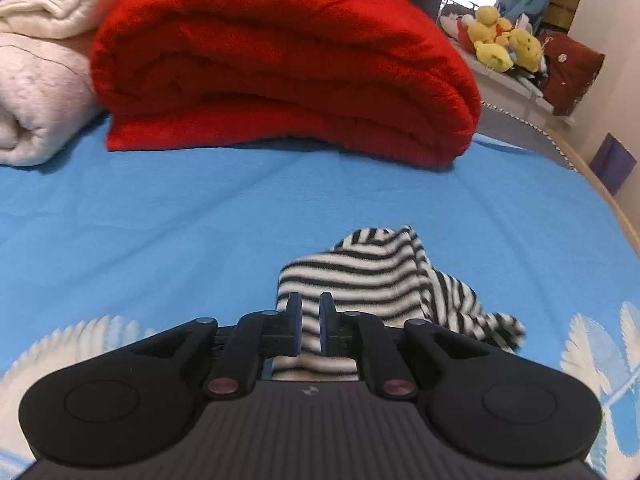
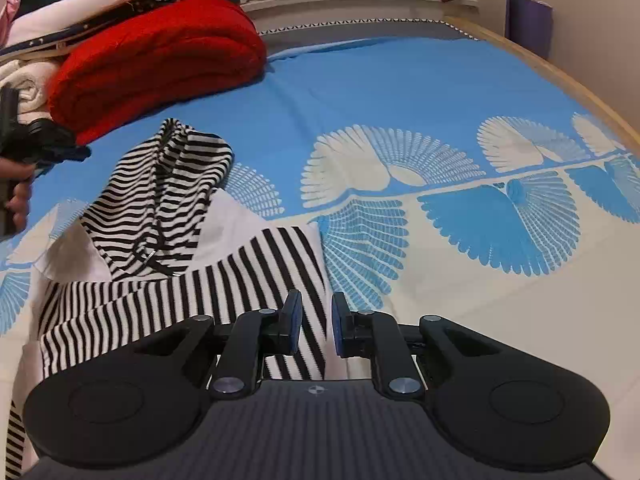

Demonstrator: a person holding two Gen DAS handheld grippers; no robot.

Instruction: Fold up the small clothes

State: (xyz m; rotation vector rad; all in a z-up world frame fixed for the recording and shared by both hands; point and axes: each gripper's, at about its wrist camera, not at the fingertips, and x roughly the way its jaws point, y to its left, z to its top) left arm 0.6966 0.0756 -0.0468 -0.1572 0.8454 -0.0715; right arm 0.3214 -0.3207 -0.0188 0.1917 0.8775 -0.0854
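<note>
Left gripper [image 1: 310,322]: black two-finger tool with blue pads, jaws narrowly apart with a clear gap, striped cloth lying beneath and beyond them; whether the pads touch the cloth cannot be told.
Right gripper [image 2: 314,326]: same make, jaws apart with a gap, poised over the right edge of the garment where it meets the sheet, gripping nothing.
Garment: small black-and-white striped knit hooded top [image 2: 168,248] lying rumpled on the bed, hood bunched toward the far side, white inner fabric showing in places.
Bed: blue sheet with white fan-shaped print [image 2: 420,92], wooden frame along the right edge.
Behind garment: folded red fleece blanket [image 1: 280,68], with cream folded blankets [image 1: 40,60] just beside it on the left.
Far ledge: yellow plush toys [image 1: 504,42], well apart from the garment.
</note>
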